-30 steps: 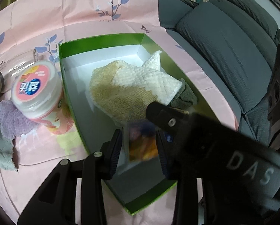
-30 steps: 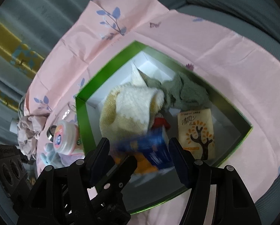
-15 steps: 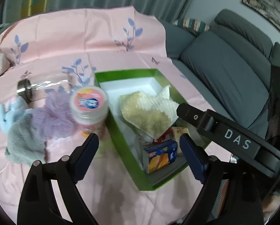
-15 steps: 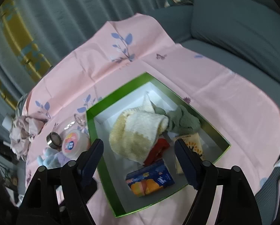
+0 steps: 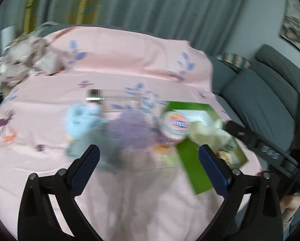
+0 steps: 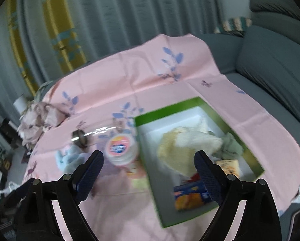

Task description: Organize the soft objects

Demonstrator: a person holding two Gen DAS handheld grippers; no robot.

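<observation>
Both empty: left gripper (image 5: 149,151) and right gripper (image 6: 148,156) opening wide. Lying just ahead of the left one, purple cloth (image 5: 130,128), outside green box (image 6: 145,144), toward pink sheet's (image 5: 130,60) middle.

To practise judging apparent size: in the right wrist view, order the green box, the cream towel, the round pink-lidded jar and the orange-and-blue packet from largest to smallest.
1. green box
2. cream towel
3. Unsure: round pink-lidded jar and orange-and-blue packet look about alike; the picture is blurred, so no ranking.
</observation>
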